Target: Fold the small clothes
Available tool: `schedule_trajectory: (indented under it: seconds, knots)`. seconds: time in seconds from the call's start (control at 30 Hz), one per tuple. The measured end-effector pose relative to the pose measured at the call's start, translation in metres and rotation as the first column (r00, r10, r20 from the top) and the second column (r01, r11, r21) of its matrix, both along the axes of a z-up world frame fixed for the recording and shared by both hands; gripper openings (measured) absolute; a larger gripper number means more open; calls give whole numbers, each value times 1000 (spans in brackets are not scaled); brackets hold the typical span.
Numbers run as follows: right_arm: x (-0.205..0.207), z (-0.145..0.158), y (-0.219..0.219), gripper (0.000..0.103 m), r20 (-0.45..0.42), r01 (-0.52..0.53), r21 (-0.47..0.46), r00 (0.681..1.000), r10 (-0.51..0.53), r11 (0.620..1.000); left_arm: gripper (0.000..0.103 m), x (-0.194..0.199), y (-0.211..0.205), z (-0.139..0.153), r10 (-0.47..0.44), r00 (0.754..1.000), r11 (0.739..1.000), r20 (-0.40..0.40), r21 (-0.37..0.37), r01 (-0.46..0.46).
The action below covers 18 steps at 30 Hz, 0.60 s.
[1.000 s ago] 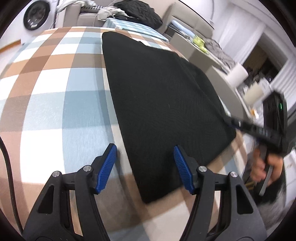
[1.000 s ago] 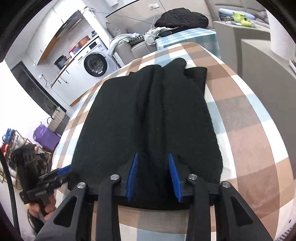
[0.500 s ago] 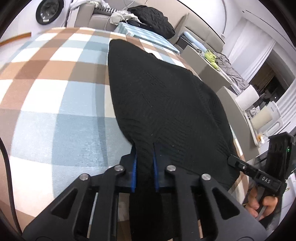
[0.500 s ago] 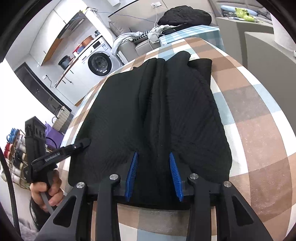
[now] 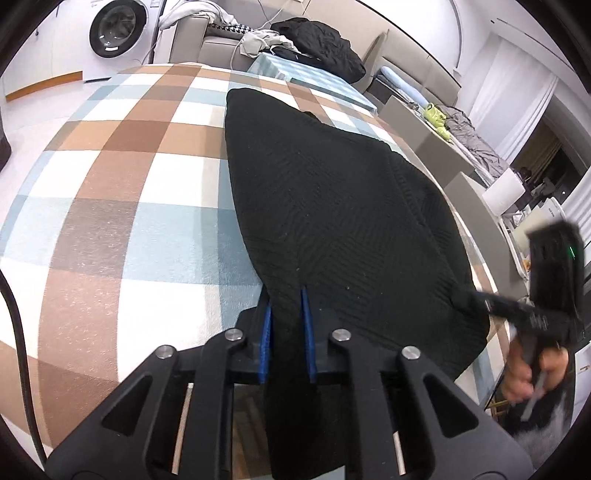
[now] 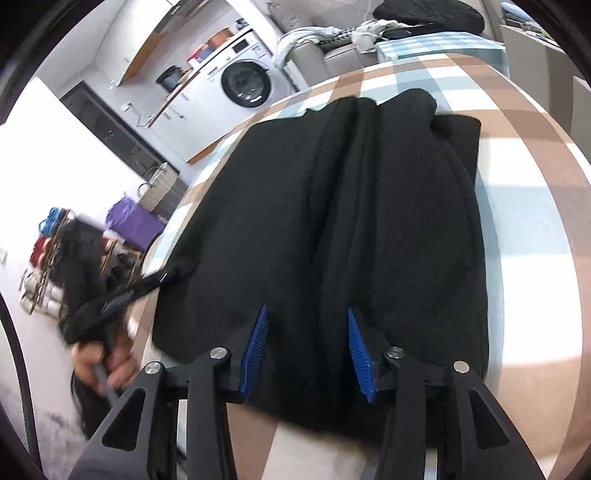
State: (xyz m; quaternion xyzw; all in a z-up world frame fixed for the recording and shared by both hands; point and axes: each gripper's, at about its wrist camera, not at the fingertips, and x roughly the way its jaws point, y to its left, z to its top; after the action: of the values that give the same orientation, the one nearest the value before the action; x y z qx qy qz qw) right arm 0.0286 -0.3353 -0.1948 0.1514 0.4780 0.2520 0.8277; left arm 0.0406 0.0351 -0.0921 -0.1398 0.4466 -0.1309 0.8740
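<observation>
A black knit garment (image 5: pixel 332 206) lies flat on the checked tablecloth (image 5: pixel 110 184). My left gripper (image 5: pixel 284 295) has its blue pads pressed on a fold at the garment's near left corner, with the jaws easing open a little. In the right wrist view the same garment (image 6: pixel 332 206) shows long ridges running away from my right gripper (image 6: pixel 304 310). Its jaws are opening, and bunched cloth at the near right edge still fills the gap between the pads. Each view shows the other gripper at the opposite corner: the right gripper (image 5: pixel 480 299), blurred, and the left gripper (image 6: pixel 166 275).
A person's hand (image 5: pixel 524 380) holds the right gripper past the table's right edge. Beyond the table stand a washing machine (image 5: pixel 114 29), a sofa with a black jacket (image 5: pixel 317 40) and a grey cabinet (image 5: pixel 424 125). Bare checked cloth (image 6: pixel 535 221) lies right of the garment.
My left gripper, open a second ago beside the corner, has shut on the garment's near left edge. The right gripper's pads have spread wider on the bunched cloth. Both have shifted.
</observation>
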Motion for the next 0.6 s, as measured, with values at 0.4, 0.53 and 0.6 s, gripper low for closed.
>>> schedule_trajectory:
  seconds: [0.4, 0.53, 0.6]
  knots:
    - [77, 4, 38, 20, 77, 22, -117, 997, -13, 993, 18, -14, 22, 10, 56, 998, 998, 20, -25, -55]
    - [52, 40, 40, 9, 226, 21, -158, 974, 16, 987, 18, -14, 26, 18, 69, 997, 997, 39, -42, -68]
    - [41, 59, 34, 9, 275, 47, -178, 962, 4, 983, 18, -14, 27, 21, 61, 997, 997, 49, -40, -59]
